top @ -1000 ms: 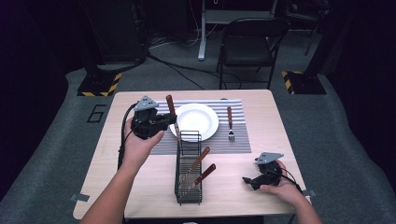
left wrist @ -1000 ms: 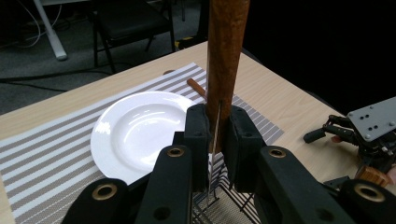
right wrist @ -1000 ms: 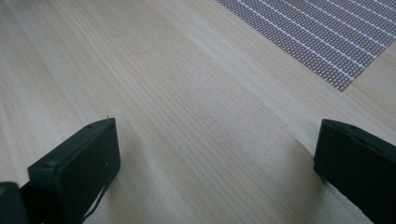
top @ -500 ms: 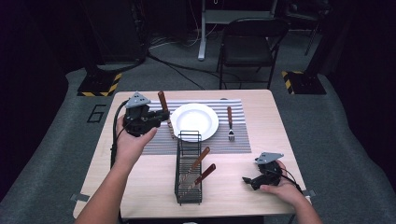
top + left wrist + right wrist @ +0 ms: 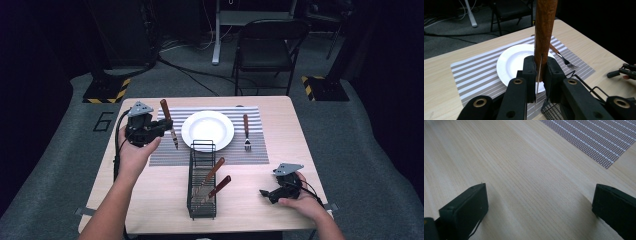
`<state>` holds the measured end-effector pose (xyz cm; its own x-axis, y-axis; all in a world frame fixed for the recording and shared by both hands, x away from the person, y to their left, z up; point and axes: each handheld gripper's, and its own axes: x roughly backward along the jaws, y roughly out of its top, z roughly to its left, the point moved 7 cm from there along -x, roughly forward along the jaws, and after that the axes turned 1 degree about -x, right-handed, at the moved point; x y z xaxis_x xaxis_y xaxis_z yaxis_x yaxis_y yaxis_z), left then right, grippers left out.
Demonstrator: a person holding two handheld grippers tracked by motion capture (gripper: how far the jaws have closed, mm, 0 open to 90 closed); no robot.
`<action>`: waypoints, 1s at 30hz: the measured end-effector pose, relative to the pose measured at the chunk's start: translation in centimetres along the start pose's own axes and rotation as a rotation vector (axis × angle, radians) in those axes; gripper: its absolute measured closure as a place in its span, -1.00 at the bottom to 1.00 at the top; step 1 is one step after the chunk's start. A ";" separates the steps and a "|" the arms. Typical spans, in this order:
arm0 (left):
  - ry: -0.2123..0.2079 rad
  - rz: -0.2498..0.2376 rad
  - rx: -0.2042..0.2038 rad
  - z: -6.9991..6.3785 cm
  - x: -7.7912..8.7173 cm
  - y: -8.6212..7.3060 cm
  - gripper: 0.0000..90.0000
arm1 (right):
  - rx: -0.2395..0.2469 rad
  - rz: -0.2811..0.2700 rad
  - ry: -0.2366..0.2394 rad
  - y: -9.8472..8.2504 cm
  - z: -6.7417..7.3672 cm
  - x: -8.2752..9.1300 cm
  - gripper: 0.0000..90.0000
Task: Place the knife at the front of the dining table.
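My left gripper (image 5: 159, 131) is shut on a knife (image 5: 167, 120) with a brown wooden handle, held above the left end of the striped placemat (image 5: 250, 152). In the left gripper view the handle (image 5: 545, 30) rises between the two pads (image 5: 529, 72), and the thin blade edge runs down between them. A white plate (image 5: 207, 130) lies mid-mat, with a fork (image 5: 246, 131) to its right. At the table's front right my right gripper (image 5: 265, 194) rests open; the right gripper view has its jaws wide apart over bare wood (image 5: 511, 170), nothing between them.
A black wire rack (image 5: 203, 142) stands in front of the plate, holding two brown-handled utensils (image 5: 215, 170). A folding chair (image 5: 270, 45) stands beyond the table's far edge. The placemat corner (image 5: 599, 140) lies ahead of my right gripper.
My left hand has carried the knife leftwards, from beside the plate's left rim to the mat's left end. The right hand has stayed put.
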<state>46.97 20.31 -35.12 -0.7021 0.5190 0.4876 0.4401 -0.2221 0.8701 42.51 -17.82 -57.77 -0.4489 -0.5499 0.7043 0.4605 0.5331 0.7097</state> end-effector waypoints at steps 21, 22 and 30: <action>0.071 0.042 0.067 3.2 -1.6 -1.7 0.78 | 0.000 0.000 0.000 0.0 0.0 0.0 -1.00; 0.073 0.049 0.071 3.3 -1.7 -1.8 0.78 | -0.001 0.000 0.000 0.0 0.0 0.0 -1.00; 0.087 0.057 0.092 4.3 -2.2 -2.3 0.78 | -0.001 0.000 0.000 0.0 0.0 0.0 -1.00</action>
<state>49.86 23.22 -38.54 -0.7184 0.4334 0.5442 0.5277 -0.1702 0.8322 42.50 -17.82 -57.77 -0.4488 -0.5499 0.7044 0.4616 0.5323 0.7096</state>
